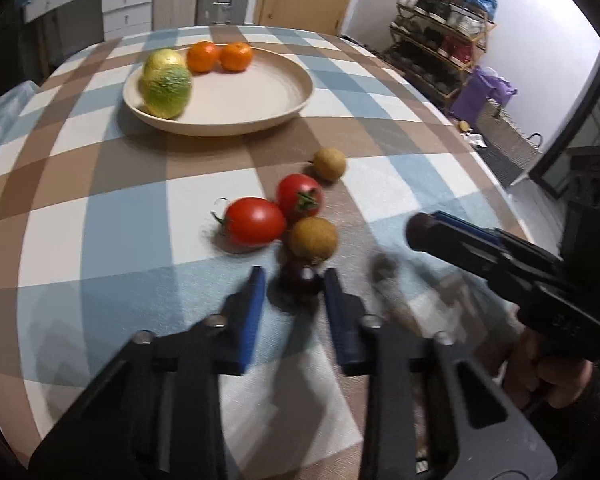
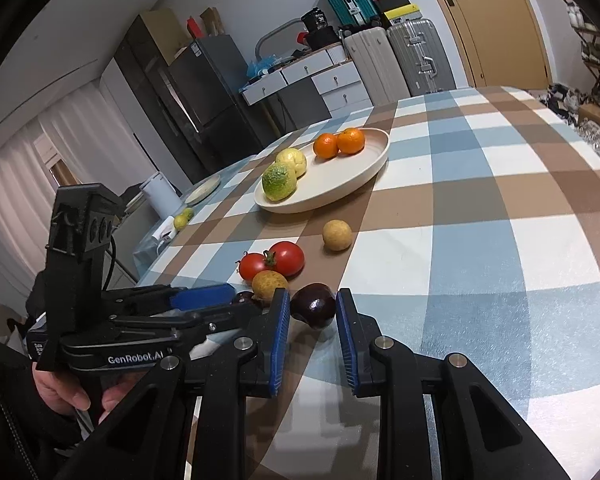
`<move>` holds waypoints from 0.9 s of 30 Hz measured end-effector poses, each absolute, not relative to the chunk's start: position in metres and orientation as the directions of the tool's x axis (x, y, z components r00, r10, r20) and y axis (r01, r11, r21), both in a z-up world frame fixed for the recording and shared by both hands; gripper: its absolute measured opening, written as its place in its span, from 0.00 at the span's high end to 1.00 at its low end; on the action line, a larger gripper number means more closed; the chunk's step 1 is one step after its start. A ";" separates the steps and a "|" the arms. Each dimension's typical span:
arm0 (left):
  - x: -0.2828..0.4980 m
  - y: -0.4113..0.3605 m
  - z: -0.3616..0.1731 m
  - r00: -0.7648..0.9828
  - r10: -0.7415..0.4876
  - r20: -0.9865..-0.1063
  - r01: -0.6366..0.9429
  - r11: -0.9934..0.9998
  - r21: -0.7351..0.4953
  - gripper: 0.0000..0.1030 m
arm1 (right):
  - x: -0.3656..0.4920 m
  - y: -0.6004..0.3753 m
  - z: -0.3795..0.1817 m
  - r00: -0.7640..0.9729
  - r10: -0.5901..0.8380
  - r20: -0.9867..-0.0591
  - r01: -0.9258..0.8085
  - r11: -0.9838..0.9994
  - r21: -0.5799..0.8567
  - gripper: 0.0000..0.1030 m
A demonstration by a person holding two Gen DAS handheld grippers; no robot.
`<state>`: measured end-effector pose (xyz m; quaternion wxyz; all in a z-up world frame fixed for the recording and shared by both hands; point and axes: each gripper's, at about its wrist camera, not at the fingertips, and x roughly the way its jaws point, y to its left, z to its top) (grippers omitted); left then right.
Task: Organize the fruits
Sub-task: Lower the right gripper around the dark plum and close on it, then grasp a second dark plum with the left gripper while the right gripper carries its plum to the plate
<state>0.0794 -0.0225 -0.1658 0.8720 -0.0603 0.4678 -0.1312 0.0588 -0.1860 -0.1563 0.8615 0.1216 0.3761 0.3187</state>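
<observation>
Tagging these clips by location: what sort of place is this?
Probably a lived-in home: a table in a checked cloth, a fridge, stacked suitcases and a full shoe rack.

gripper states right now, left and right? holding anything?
Left gripper: closed on a small dark round fruit; view is blurred.
Right gripper: closed on a glossy dark purple round fruit.

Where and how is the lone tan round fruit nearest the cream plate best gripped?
Probably across its middle, coming down from the near side: the tan round fruit is a plain ball, with bare checked tablecloth either side and the nearest red tomato apart from it.
</observation>
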 end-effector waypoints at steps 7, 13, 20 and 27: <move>0.075 -0.020 -0.161 0.530 -0.286 -0.798 0.179 0.958 -0.224 0.79 | 0.058 -0.185 -0.153 0.517 0.648 -0.559 -0.465 0.761 0.451 0.76; 0.072 -0.010 -0.152 0.542 -0.305 -0.783 0.176 0.953 -0.249 0.79 | 0.060 -0.184 -0.149 0.515 0.657 -0.550 -0.473 0.753 0.457 0.76; 0.077 0.009 -0.141 0.561 -0.329 -0.760 0.163 0.944 -0.288 0.79 | 0.073 -0.178 -0.141 0.515 0.669 -0.536 -0.482 0.743 0.464 0.76; 0.097 0.027 -0.127 0.589 -0.334 -0.736 0.147 0.940 -0.309 0.79 | 0.097 -0.168 -0.132 0.508 0.682 -0.526 -0.498 0.731 0.467 0.76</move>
